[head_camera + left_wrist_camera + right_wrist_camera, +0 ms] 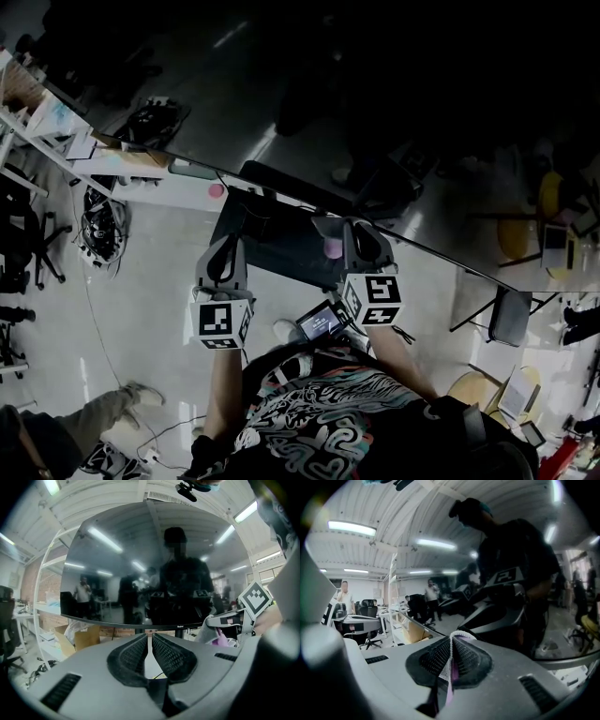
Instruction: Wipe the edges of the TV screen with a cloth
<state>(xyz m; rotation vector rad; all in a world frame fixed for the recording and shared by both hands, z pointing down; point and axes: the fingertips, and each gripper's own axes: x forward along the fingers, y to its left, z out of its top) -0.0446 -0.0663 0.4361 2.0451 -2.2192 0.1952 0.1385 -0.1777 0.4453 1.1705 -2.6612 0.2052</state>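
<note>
The left gripper (149, 638), its empty fingers (132, 654) together, faces the TV screen (117, 564).

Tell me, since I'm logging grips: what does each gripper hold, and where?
The right gripper pinches the cloth by a folded edge; left gripper holds nothing.

Most of the cloth (446, 670) out of sight between the right tongs (453, 641), perhaps pink.

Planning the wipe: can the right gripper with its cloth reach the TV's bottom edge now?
Probably yes: the right gripper, clamping the cloth, sits close to the TV with nothing between.
</note>
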